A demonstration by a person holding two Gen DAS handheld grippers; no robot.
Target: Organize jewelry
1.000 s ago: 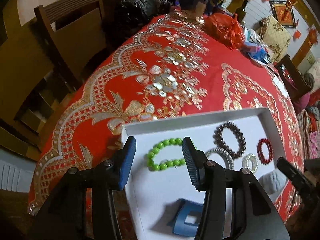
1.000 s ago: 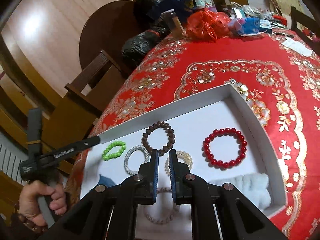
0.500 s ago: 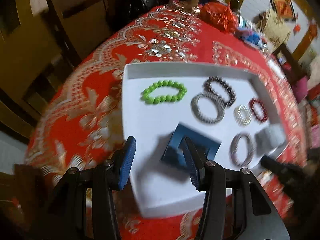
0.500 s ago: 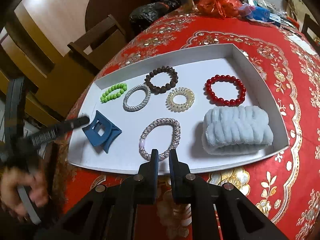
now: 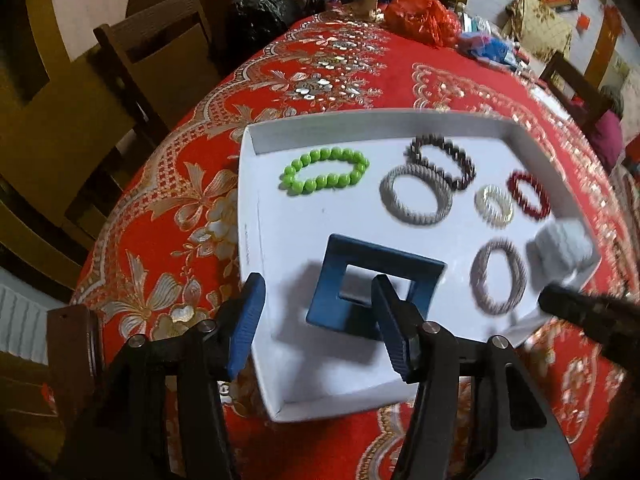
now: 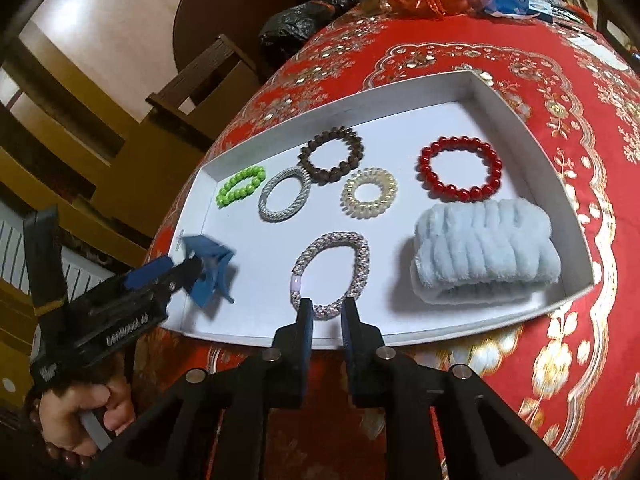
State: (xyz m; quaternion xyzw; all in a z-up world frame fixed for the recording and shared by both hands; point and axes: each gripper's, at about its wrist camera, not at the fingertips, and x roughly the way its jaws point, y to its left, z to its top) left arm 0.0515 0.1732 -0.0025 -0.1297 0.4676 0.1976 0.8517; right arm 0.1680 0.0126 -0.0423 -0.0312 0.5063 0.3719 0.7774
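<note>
**Ana:** On the red and gold tablecloth [image 6: 460, 52] sits the white tray [image 6: 516, 108], everything laid out inside it.

**Ben:** Biggest piece first: the fluffy pale blue band [image 6: 484, 248] at the tray's right end. Then the blue claw clip [image 5: 372, 276] at the left end.

**Ana:** Left gripper [image 5: 316, 320] is right over that clip, jaws spread wide, one finger against its frame. Not gripping it.

**Ben:** Right gripper [image 6: 327, 320] hovers at the near rim, jaws almost together with a narrow gap, nothing between them.

**Ana:** Just ahead of it, the pinkish braided hair tie [image 6: 332, 272]. Behind that, the red bead bracelet [image 6: 460, 168], brown bead bracelet [image 6: 332, 156], grey hair tie [image 6: 284, 196].

**Ben:** Then the clear coil tie [image 6: 368, 192], and the green bead bracelet [image 6: 240, 186] far left.
</note>
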